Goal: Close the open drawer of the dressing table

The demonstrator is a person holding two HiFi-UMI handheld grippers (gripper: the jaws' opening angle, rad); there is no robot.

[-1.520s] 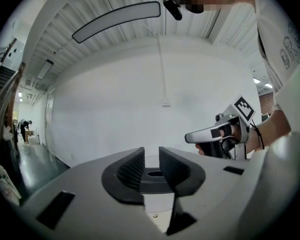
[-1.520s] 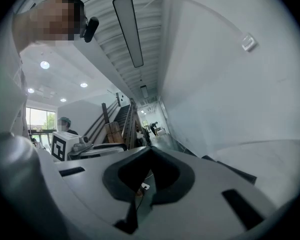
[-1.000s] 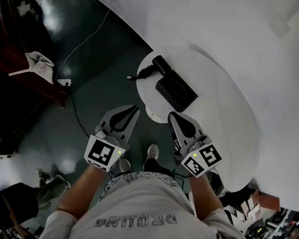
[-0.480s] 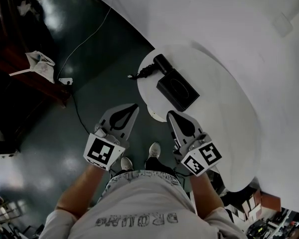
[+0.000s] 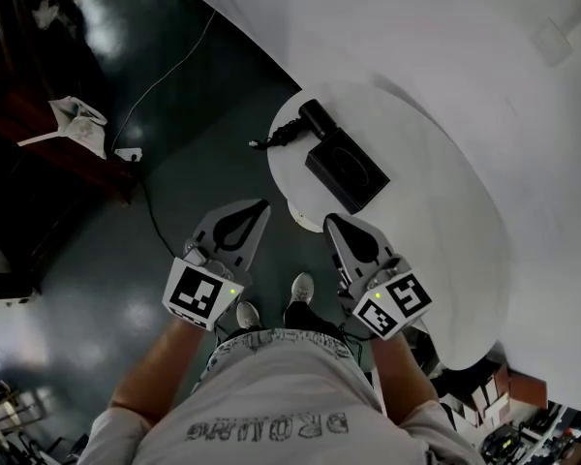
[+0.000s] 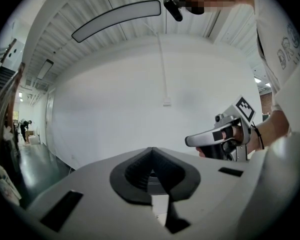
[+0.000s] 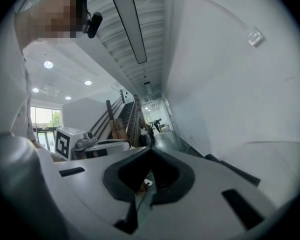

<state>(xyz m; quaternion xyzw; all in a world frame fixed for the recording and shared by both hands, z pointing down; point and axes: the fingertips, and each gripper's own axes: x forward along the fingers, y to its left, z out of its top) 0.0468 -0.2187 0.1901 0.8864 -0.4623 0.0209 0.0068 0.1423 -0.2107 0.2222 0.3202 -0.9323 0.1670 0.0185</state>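
In the head view the white, round-topped dressing table [image 5: 436, 231] stands against the white wall. A pale rounded part [image 5: 301, 217] juts out under its near edge; I cannot tell whether this is the drawer. My left gripper [image 5: 262, 204] hangs over the dark floor, left of the table, jaws together and holding nothing. My right gripper [image 5: 330, 220] is at the table's near edge, also shut and empty. The left gripper view shows its own closed jaws [image 6: 151, 149] toward the bare wall, with the right gripper [image 6: 191, 141] beside them. In the right gripper view the closed jaws [image 7: 151, 148] face along the wall.
A black box [image 5: 344, 170] and a black corded appliance [image 5: 315, 119] lie on the table top. A thin cable [image 5: 165, 80] runs across the glossy floor to a white plug block [image 5: 126, 155]. Dark wooden furniture [image 5: 48, 163] with a white bag [image 5: 77, 124] stands at the left.
Both grippers stay where they were. A figure at the lower left of the head view has gone out of the picture.
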